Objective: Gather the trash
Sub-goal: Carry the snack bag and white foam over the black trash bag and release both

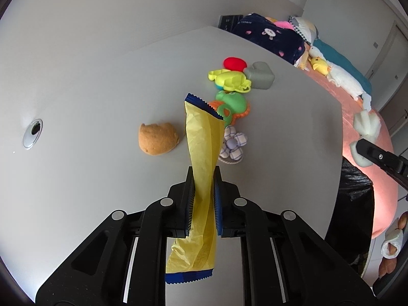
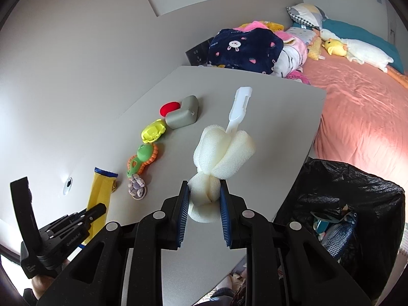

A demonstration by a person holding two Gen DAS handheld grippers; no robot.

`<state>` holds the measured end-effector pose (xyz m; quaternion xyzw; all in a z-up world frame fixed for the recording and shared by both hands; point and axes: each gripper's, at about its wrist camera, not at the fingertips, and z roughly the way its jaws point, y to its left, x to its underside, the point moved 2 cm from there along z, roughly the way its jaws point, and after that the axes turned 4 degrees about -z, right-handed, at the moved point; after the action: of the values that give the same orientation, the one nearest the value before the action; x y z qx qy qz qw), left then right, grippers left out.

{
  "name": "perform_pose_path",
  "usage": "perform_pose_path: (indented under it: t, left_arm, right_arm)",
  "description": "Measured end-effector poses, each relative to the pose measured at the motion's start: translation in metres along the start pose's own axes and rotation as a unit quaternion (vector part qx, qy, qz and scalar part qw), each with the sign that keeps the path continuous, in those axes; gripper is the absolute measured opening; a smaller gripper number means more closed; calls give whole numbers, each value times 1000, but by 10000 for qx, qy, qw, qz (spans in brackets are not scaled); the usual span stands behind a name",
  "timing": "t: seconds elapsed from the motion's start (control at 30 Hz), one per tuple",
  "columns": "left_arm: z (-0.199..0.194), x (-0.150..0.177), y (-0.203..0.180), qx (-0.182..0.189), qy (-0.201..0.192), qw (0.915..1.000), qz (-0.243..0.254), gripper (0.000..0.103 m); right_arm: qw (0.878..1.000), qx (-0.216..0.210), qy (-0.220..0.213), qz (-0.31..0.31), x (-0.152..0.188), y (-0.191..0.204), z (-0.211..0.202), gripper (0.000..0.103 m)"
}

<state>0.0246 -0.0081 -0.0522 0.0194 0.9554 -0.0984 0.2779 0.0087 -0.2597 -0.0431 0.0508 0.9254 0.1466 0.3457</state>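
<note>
My left gripper (image 1: 203, 176) is shut on a yellow snack wrapper (image 1: 202, 153) with blue serrated ends and holds it above the grey table (image 1: 102, 153). The wrapper also shows in the right wrist view (image 2: 99, 193). My right gripper (image 2: 204, 188) is shut on a white sponge brush (image 2: 221, 153) whose white plastic handle (image 2: 241, 104) points away over the table. The sponge also shows at the right of the left wrist view (image 1: 367, 125). A black trash bag (image 2: 344, 204) stands open beside the table's right edge, with wrappers inside.
On the table lie a brown bread piece (image 1: 158, 139), a checked fabric flower (image 1: 233, 145), a green and orange toy (image 1: 232, 104), a yellow toy (image 1: 229, 80), a red pad (image 1: 234, 63) and a grey corner guard (image 1: 260, 75). A pink bed (image 2: 357, 107) with pillows stands behind.
</note>
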Motion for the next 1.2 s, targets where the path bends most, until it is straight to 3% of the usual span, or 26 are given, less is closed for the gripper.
perform_pose_path:
  t: [0.23,0.67,1.2]
  left_arm:
    - [-15,-13,-34,225,-195,9991,306,13]
    - [-8,-14,-108,724,-92,9935,876,13]
    - [-2,4,-200,1371,144,9746,1765,13]
  right_arm:
    - [9997,71,-179,150,-2,-17,-17,24]
    - [9972,447,-348,485,6,-66,-47,25]
    - [9878,997,-531,1075,29,-134,-91,25]
